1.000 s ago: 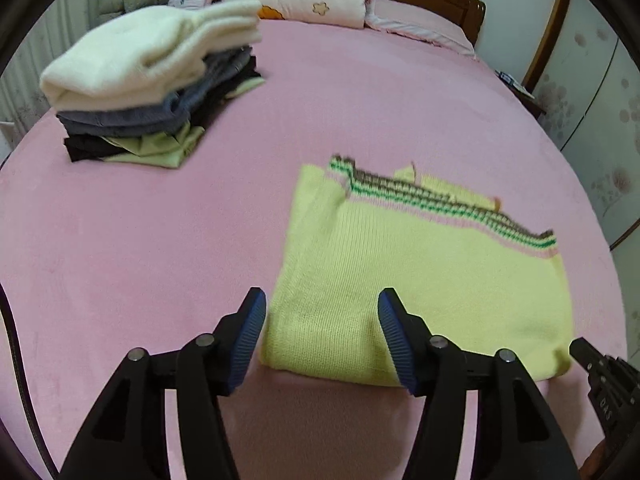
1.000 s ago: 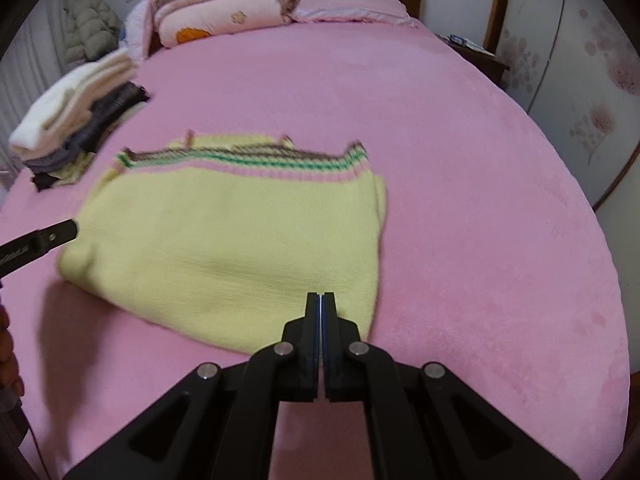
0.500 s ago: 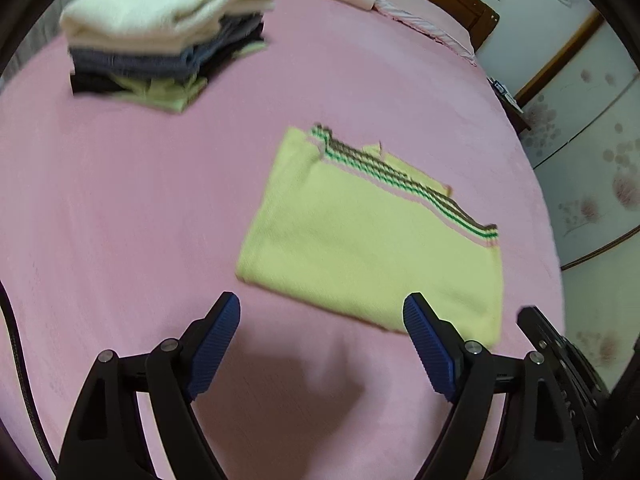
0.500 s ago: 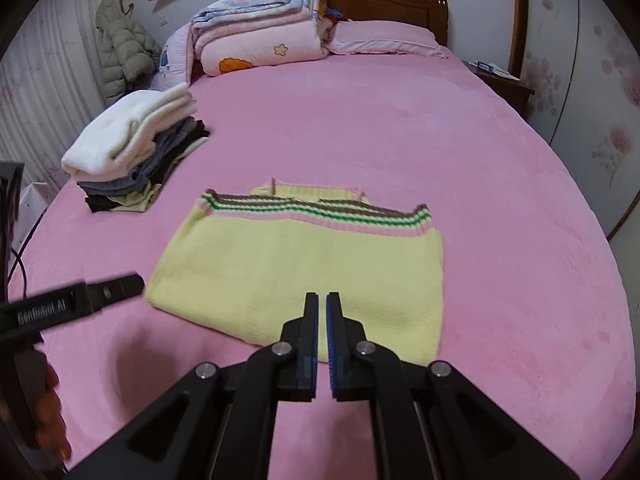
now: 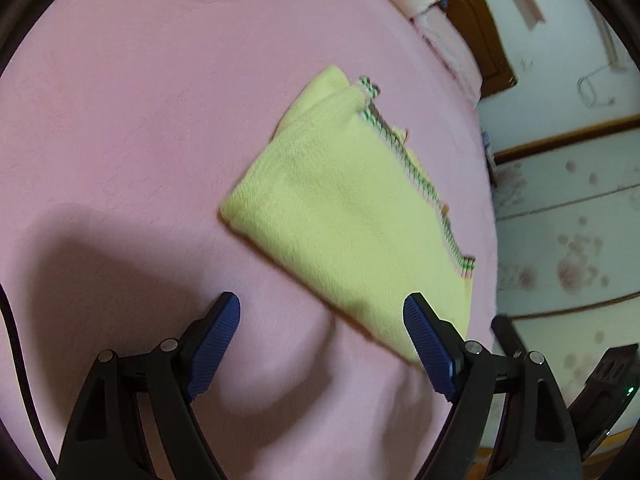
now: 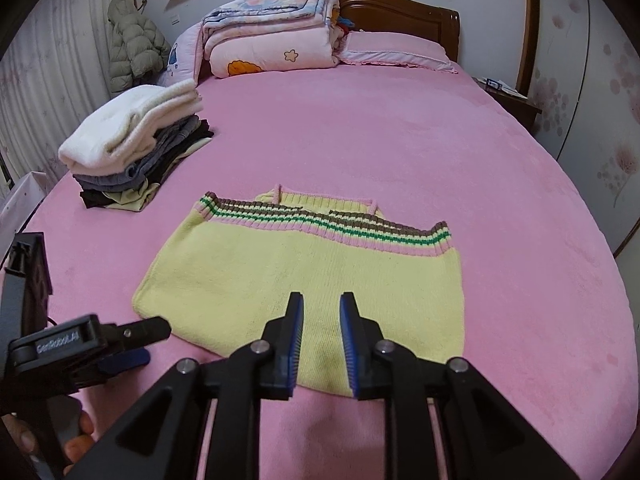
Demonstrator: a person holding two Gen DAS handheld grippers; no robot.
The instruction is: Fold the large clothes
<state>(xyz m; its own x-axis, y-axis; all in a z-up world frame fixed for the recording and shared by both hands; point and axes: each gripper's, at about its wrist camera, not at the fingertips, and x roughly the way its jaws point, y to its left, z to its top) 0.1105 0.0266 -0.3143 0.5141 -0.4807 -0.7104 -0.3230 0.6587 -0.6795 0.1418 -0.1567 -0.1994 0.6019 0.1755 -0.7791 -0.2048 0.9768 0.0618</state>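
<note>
We have the yellow sweater point(image 6: 304, 280) lying flat on the pink bed point(image 6: 400, 140), already folded into a rectangle, with its striped hem point(image 6: 328, 226) along the far edge at 12 o'clock. In the right wrist view the right tool point(image 6: 320, 340) hangs over the near edge of the sweater, its blue pads spread a little apart and holding nothing. The left tool point(image 5: 320, 344) is spread wide and empty too; in its own view it sits above bare bed, with the sweater's near corner just past its right pad, toward 1 o'clock.

We judge the step in hand to be taking hold for one more fold, or lifting the bundle across to the stack of folded clothes point(image 6: 132, 140) at 10 o'clock. To do it well we would:

- lower both tools to opposite corners of the same edge
- slide one pad under every layer, so that no layer stays behind
- close firmly, since the knit looks thick and soft
- lift both ends level, so the fold stays square
- lay the edge down parallel to the striped hem

Pinching only the top layer would likely pull the bundle open.
</note>
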